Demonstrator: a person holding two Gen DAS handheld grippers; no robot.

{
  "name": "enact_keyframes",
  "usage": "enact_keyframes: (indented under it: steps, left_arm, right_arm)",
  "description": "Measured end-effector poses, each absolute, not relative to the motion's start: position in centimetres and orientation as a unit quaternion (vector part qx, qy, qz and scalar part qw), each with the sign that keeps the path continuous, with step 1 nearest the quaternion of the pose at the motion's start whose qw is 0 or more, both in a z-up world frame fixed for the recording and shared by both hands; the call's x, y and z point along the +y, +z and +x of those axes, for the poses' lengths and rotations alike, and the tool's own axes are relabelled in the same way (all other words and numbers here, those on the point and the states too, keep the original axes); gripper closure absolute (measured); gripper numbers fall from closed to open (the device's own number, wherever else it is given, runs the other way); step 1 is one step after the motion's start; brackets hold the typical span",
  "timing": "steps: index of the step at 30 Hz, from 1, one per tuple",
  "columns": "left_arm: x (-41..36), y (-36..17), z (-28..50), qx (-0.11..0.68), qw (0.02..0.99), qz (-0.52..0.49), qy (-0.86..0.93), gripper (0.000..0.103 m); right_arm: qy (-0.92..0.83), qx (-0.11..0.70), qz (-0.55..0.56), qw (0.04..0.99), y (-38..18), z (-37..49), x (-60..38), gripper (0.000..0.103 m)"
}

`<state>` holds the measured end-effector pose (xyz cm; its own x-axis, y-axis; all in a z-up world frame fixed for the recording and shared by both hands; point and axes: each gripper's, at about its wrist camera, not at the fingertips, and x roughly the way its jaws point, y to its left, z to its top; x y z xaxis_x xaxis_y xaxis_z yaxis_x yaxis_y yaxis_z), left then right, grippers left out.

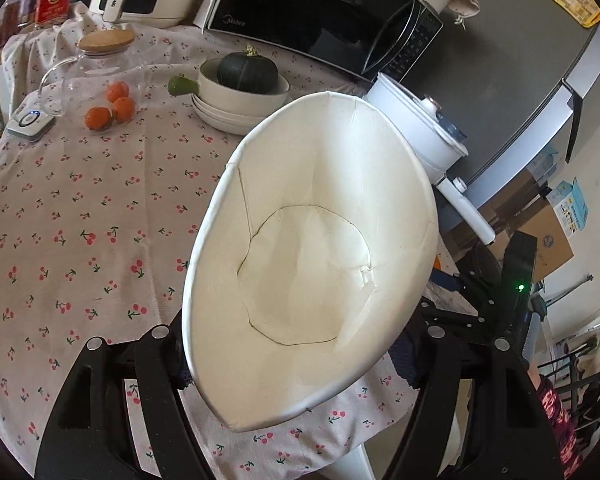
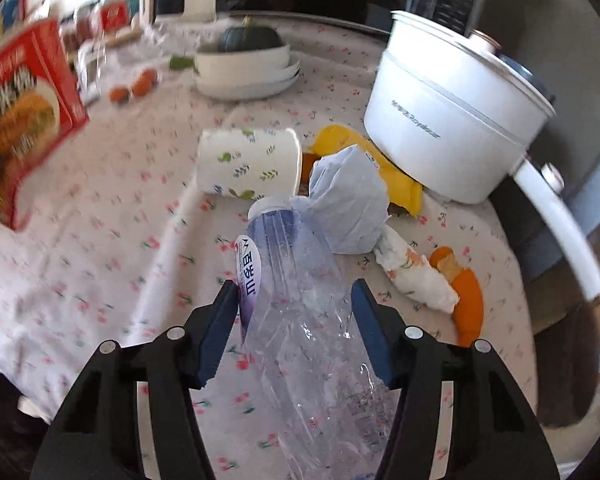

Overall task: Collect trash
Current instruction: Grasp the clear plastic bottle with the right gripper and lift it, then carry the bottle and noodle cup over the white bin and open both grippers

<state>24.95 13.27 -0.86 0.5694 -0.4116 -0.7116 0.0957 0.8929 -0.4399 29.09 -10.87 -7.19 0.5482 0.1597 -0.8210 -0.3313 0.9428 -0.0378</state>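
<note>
In the left wrist view a squashed white paper cup (image 1: 312, 256) fills the middle, its open mouth toward the camera. My left gripper (image 1: 302, 316) is shut on it, with the pads hidden behind its sides. In the right wrist view a clear plastic bottle (image 2: 300, 312) lies between the blue pads (image 2: 220, 328) of my right gripper (image 2: 294, 284), cap pointing away. Both pads touch its sides. Beyond it on the cherry-print tablecloth (image 2: 100, 240) lie a leaf-print paper cup (image 2: 248, 164) on its side, a crumpled pale tissue (image 2: 350, 204), a yellow wrapper (image 2: 400, 184), a rolled napkin (image 2: 416, 276) and orange peel (image 2: 468, 308).
A white electric pot (image 2: 452, 128) stands at the right with its handle over the table edge. A bowl with a dark squash (image 1: 247, 70), three tangerines (image 1: 112, 108), a glass jug (image 1: 96, 64) and a microwave (image 1: 320, 12) are at the back. A red box (image 2: 24, 108) is at the left.
</note>
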Motion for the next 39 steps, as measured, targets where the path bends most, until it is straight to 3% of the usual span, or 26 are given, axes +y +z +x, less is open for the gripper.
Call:
enact_keyframes:
  steps: [5, 23, 39]
  left_arm:
    - [13.5, -0.2, 24.3, 0.431, 0.871, -0.183, -0.151, 0.034]
    - [13.8, 1.6, 20.5, 0.402, 0.878, -0.201, -0.165, 0.034]
    - [8.4, 1.5, 16.5, 0.403, 0.875, -0.150, -0.222, 0.034]
  right_arm:
    - [0.128, 0.466, -0.040, 0.874, -6.3, 28.2, -12.2, 0.045]
    - [0.037, 0.387, -0.047, 0.920, -2.1, 18.6, -13.9, 0.045]
    - [-0.042, 0.384, -0.053, 0.921, -4.5, 4.2, -19.3, 0.044]
